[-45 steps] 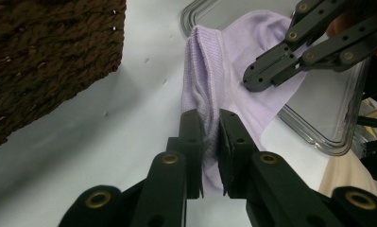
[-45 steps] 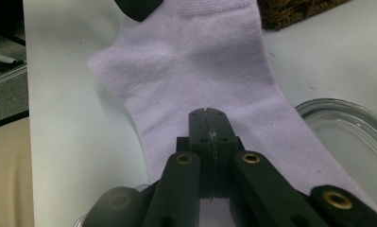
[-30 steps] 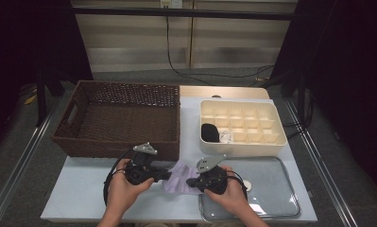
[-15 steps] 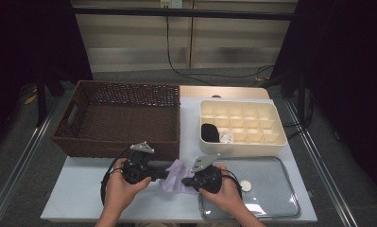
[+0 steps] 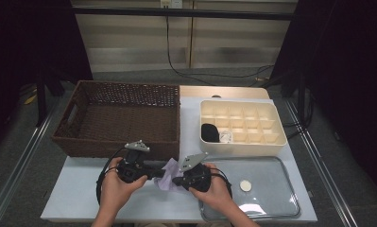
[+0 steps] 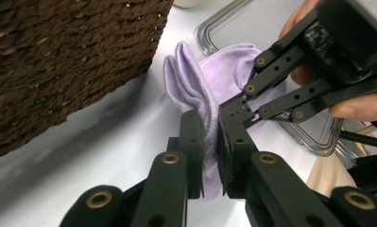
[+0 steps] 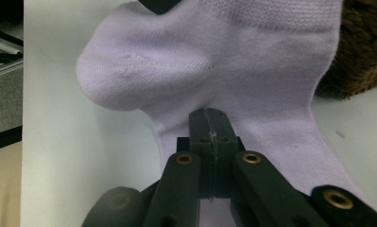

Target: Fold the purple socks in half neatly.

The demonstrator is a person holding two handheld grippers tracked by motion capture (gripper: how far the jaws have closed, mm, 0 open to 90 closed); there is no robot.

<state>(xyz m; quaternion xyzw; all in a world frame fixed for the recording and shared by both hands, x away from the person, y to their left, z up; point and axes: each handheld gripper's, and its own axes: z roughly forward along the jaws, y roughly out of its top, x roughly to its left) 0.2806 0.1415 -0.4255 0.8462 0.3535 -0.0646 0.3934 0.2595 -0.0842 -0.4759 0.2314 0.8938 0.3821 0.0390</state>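
Together, the left gripper (image 6: 209,142) and the right gripper (image 7: 209,130) each clamp a thin layer of a lilac sock (image 5: 167,171), holding it between them just above the white table (image 5: 77,198), apparently to fold or straighten it. Behind stands a wicker basket (image 5: 120,118); beside it, a cream compartment tray (image 5: 243,120) awaits.

Wicker basket (image 5: 120,118) blocks the way just behind both hands; its front wall sits right by the lilac sock (image 5: 169,169). Glass tray (image 5: 271,189) lies right of basket, near table's front edge. Compartment box (image 5: 243,123) stands beside basket's right wall. Bare table (image 5: 72,198) in front of basket, left side, gives room.
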